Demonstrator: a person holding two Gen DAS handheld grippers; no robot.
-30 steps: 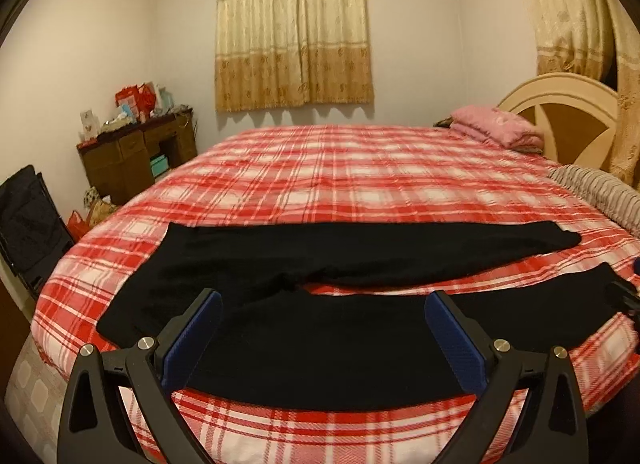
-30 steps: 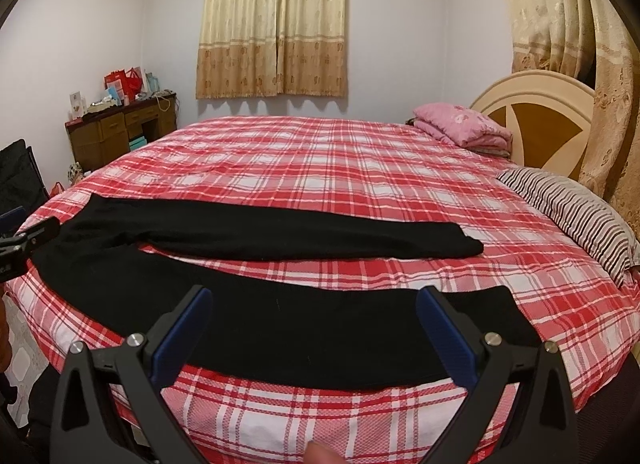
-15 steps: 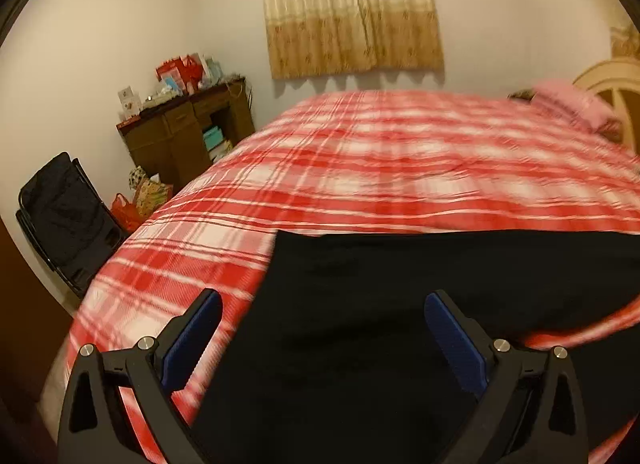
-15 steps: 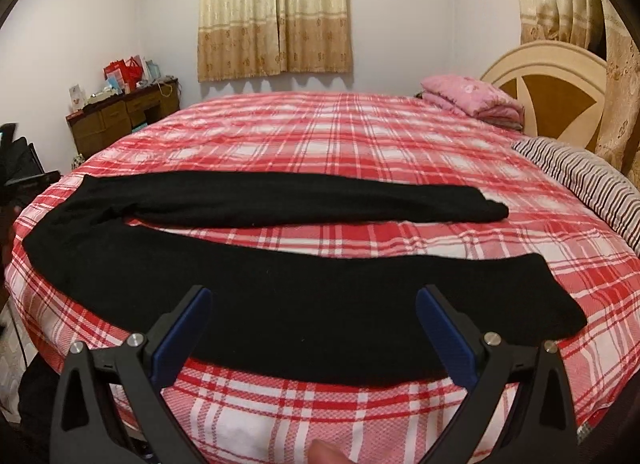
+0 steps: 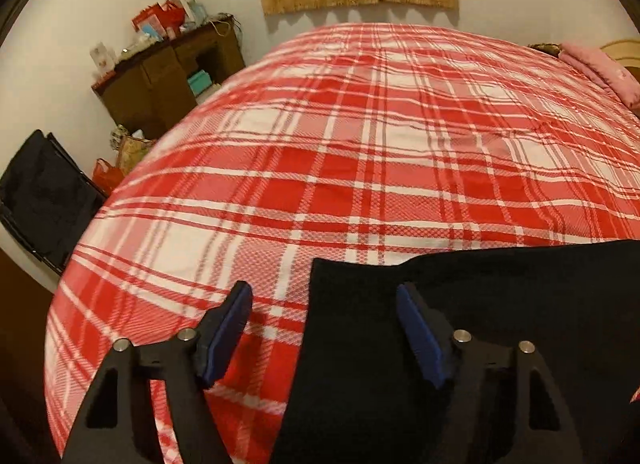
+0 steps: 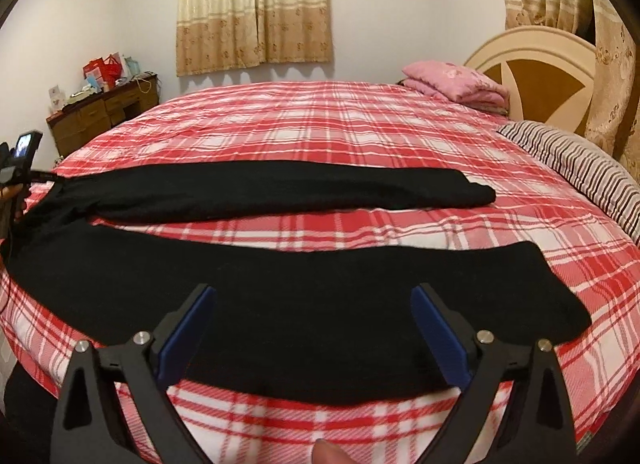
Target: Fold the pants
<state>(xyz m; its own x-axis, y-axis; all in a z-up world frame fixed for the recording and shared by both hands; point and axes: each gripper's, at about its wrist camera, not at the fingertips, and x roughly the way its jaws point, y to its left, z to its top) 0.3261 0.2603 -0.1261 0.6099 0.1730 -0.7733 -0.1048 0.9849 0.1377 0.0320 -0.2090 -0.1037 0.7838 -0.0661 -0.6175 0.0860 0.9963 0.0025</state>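
Black pants (image 6: 280, 191) lie flat on the bed with the legs spread apart, waist to the left and leg ends to the right. Over the near leg, close to the bed's front edge, my right gripper (image 6: 312, 292) hangs open and empty. My left gripper (image 5: 324, 304) is low over the waist corner of the pants (image 5: 480, 324). Its jaws are closing, with the waistband's left edge between the blue pads (image 5: 226, 328), which do not press on the cloth. In the right wrist view, the left gripper's body (image 6: 20, 159) shows at the far left by the waist.
The bed has a red plaid cover (image 6: 320, 123). A folded pink blanket (image 6: 456, 81) and a striped pillow (image 6: 580, 163) lie by the headboard (image 6: 532, 59). A cluttered wooden desk (image 5: 168, 75) and a black folding chair (image 5: 44, 191) stand left of the bed.
My left gripper swung left along the pants to the waist end, tilted lower, and its jaws narrowed. My right gripper sank a little closer over the near leg.
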